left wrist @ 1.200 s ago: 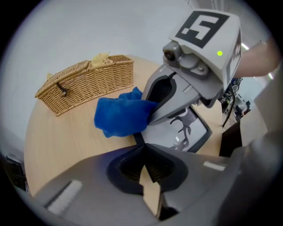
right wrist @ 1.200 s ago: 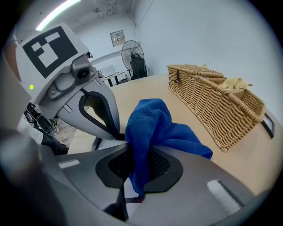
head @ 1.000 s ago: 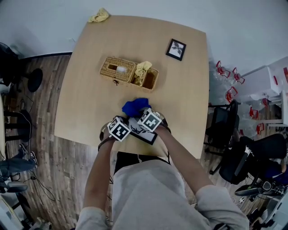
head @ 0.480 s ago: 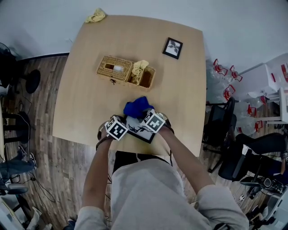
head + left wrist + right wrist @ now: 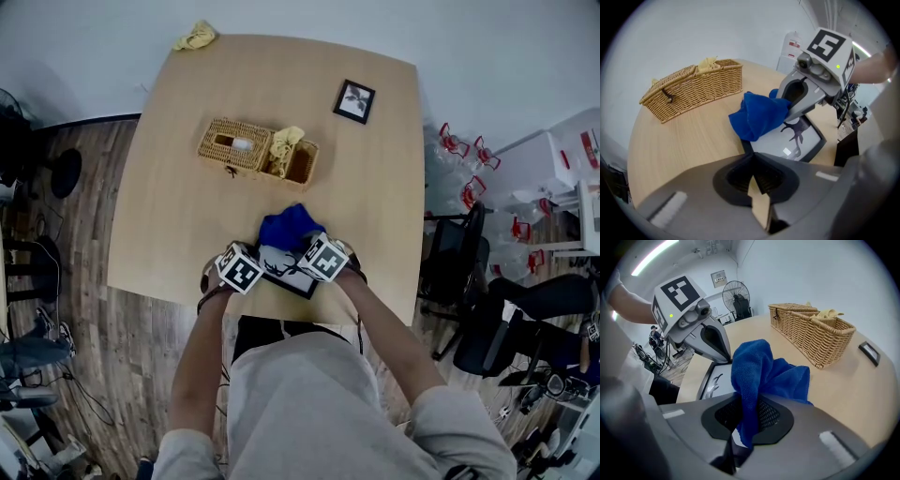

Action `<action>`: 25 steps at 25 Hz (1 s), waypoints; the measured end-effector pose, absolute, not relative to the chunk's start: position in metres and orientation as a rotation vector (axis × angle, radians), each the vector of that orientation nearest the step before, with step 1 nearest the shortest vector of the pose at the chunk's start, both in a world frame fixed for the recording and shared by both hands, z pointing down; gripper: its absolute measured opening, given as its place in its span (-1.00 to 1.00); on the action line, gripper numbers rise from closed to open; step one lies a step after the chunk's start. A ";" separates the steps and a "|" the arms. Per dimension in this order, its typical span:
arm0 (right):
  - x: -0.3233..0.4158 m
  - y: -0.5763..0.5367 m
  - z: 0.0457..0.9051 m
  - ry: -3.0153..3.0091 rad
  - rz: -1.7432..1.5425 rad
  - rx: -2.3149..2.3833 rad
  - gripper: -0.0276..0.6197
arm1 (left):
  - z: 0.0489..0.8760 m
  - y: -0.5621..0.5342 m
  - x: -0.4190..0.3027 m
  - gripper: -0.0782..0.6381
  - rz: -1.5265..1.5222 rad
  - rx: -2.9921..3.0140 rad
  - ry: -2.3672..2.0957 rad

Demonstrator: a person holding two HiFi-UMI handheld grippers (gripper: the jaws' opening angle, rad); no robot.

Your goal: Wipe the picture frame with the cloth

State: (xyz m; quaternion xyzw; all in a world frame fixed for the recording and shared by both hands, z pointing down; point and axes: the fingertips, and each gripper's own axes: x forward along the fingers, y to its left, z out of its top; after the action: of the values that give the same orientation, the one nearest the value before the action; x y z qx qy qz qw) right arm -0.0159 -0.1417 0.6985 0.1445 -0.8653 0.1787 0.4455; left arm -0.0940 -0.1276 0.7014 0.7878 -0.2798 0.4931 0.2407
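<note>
wiping is looking barely begun: the right gripper [image 5: 740,401] is pinching the blue cloth [image 5: 764,373] on the far end of the picture frame [image 5: 799,140] at the table's [image 5: 187,187] near edge, while the left gripper [image 5: 752,164] is apparently clamping its corner.

**Clearance: near edge crowded, flanks open**

The near edge of the light wooden desk [image 5: 169,216] is taken up. The left tool [image 5: 259,273] and right tool [image 5: 306,247] sit close together over a black-framed picture [image 5: 281,272], with a bunched blue cloth [image 5: 287,225] on its far side. Beyond lies a strip of bare desk. Then a woven wicker basket [image 5: 258,155] bars the middle, with open passage on both flanks. A small black photo frame [image 5: 354,101] and a crumpled yellow rag [image 5: 194,37] occupy the far corners. A black office chair [image 5: 459,253] stands beside the right edge.
</note>
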 end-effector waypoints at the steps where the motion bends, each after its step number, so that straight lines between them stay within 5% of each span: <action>1: -0.013 -0.140 0.699 -2.140 0.438 0.357 -0.77 | 0.701 -0.128 -0.094 -0.64 1.347 2.154 -0.768; 25: 0.047 -0.114 0.701 -2.109 0.430 0.378 -0.77 | 0.700 -0.128 -0.095 -0.63 1.361 2.167 -0.732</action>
State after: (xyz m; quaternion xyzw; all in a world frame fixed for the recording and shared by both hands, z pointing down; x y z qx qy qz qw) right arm 0.0468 -0.1143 0.7009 0.1537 -0.8567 0.1748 0.4603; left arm -0.0950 -0.1276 0.6998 0.7909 -0.2672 0.4966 0.2377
